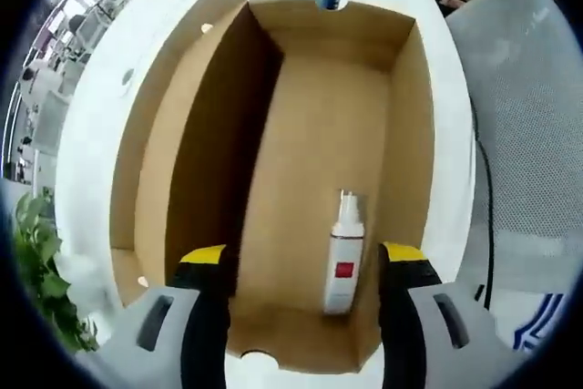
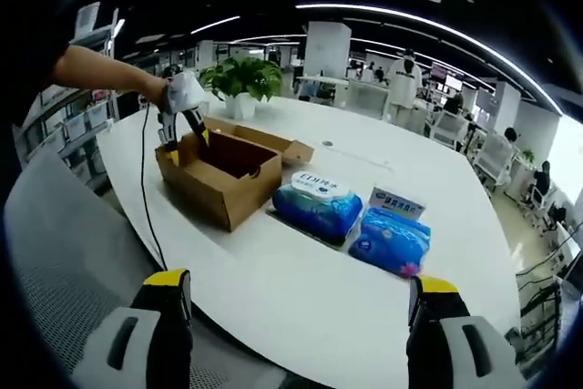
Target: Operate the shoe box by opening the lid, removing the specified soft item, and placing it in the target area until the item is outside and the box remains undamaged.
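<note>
The left gripper [image 1: 303, 266], jaws spread and empty, hangs over the open box [image 1: 412, 116]. A bottle [image 1: 343, 257] lies just ahead, cap pointing away. The right gripper [image 2: 298, 296] is released, two packs [image 2: 317, 205], probably wipes, far ahead.

left gripper [image 1: 305, 271]: jaws spread wide, yellow-tipped, pointing steeply downward; in the right gripper view [image 2: 182, 129] it is held by a hand on an outstretched bare forearm [image 2: 100, 72]. right gripper [image 2: 296, 293]: jaws wide apart, yellow-tipped, held low and roughly level, nothing between them.
</note>
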`<action>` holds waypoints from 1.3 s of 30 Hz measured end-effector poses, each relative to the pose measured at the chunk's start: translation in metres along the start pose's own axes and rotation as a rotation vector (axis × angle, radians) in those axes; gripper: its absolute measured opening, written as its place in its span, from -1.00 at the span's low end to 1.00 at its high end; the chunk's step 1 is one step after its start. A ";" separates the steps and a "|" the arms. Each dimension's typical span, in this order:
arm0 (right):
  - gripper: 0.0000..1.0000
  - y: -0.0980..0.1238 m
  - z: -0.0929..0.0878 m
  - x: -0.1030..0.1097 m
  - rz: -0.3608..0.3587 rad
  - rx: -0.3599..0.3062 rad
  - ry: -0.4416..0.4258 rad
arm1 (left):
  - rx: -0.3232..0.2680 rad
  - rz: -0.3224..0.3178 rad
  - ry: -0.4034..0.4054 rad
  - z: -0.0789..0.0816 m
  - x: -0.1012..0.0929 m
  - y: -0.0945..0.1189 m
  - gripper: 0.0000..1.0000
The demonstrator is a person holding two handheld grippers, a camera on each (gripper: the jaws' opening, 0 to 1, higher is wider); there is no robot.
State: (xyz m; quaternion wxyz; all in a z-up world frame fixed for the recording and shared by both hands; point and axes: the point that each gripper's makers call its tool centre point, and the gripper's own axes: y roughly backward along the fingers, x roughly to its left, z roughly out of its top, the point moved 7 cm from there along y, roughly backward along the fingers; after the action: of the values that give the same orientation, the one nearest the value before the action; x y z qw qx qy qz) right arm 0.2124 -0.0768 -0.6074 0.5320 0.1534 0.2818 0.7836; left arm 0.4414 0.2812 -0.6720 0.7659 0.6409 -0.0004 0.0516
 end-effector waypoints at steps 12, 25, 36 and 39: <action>0.97 0.000 0.002 0.001 -0.013 -0.018 -0.001 | 0.080 -0.077 -0.001 -0.012 -0.014 -0.029 -0.09; 0.94 0.000 0.001 0.000 -0.021 -0.013 -0.004 | 0.063 -0.110 0.082 -0.017 -0.017 -0.039 -0.45; 0.93 -0.001 0.002 -0.001 -0.021 -0.025 -0.005 | 0.072 -0.116 0.065 -0.016 -0.019 -0.041 -0.54; 0.93 0.000 0.003 -0.001 -0.022 -0.028 -0.004 | 0.073 -0.104 0.046 -0.015 -0.018 -0.041 -0.55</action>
State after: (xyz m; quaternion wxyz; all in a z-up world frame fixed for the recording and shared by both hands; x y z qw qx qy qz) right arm 0.2143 -0.0767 -0.6053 0.5431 0.1442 0.2714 0.7814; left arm 0.4257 0.2879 -0.7162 0.7434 0.6662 0.0523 0.0265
